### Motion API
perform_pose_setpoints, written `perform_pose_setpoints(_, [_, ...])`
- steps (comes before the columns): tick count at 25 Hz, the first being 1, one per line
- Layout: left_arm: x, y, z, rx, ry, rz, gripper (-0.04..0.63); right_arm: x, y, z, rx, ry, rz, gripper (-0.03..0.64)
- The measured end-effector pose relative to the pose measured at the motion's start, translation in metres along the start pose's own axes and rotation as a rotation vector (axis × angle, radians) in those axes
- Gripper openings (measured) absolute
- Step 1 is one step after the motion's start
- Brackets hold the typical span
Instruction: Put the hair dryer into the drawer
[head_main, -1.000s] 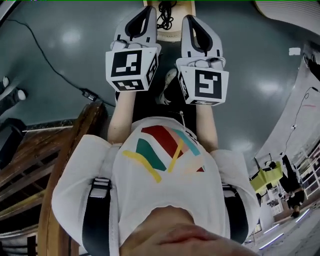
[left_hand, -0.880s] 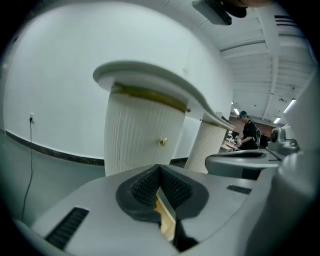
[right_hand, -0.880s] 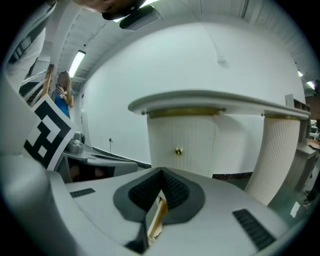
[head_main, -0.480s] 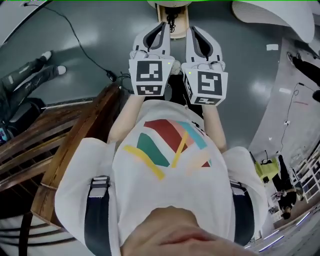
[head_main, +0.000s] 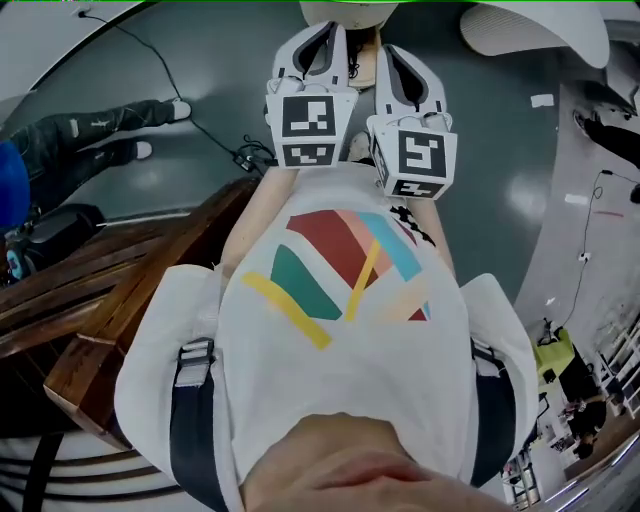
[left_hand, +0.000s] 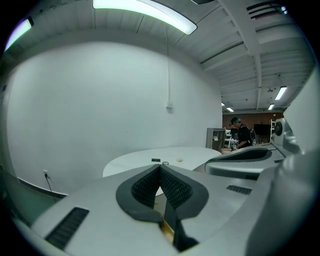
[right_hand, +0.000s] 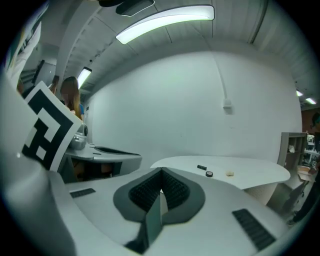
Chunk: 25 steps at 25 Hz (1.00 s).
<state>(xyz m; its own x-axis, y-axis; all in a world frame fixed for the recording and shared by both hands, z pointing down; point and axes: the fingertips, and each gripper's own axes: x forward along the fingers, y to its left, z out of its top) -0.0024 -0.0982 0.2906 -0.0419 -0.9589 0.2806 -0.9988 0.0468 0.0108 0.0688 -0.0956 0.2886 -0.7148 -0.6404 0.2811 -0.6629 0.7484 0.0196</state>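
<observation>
A round white surface (right_hand: 240, 167) is faced across the room, with wooden furniture (head_main: 130, 290) at the left. The left gripper (left_hand: 160, 169) and right gripper (right_hand: 161, 172) are held side by side, nearly level (a resting pose between steps, probably), jaws closed tight on nothing. No hair dryer or drawer is shown anywhere.

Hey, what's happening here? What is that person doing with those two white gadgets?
A person in a white T-shirt holds two white handheld tools side by side in front of the chest. The left tool and the right tool are both shut, with nothing between their jaws. They point towards a round white table. At the person's left stands brown wooden furniture. No hair dryer is in view, so nothing is being handled yet.
</observation>
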Motion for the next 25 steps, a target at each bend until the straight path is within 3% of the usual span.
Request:
perform_pose_setpoints(10, [-0.020, 0.000, 0.018, 0.011, -0.060, 0.001, 0.015, -0.007, 0.004, 0.032, -0.045, -0.088, -0.017, 0.009])
perform_pose_setpoints(25, [-0.013, 0.000, 0.023, 0.012, -0.064, 0.012, 0.015, -0.004, -0.007, 0.031, -0.042, -0.092, -0.024, 0.009])
